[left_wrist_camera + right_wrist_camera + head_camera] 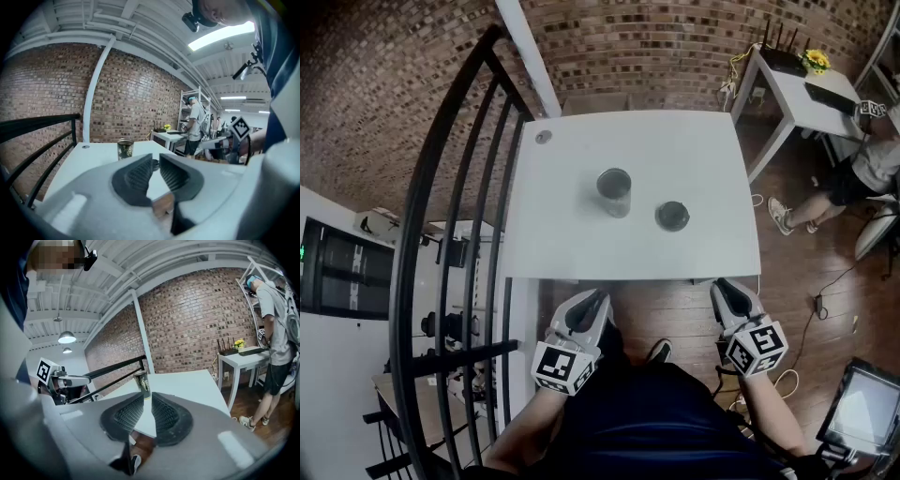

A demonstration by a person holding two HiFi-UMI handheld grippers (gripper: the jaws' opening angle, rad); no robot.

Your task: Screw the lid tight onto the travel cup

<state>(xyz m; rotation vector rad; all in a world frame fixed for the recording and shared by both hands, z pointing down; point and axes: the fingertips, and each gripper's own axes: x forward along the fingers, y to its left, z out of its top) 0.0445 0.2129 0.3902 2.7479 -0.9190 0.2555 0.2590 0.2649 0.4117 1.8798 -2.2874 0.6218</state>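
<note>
The travel cup (614, 191) stands uncapped mid-table (562, 239), with the lid (672, 216) beside it toward the right edge. The left tool (585, 307) and right tool (733, 296) hover off the near edge, jaws narrow, holding nothing.

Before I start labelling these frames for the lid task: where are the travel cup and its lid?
travel cup (615, 194): head view, on its side wall just under the rim.
lid (672, 217): head view, on its dark top face.
</note>
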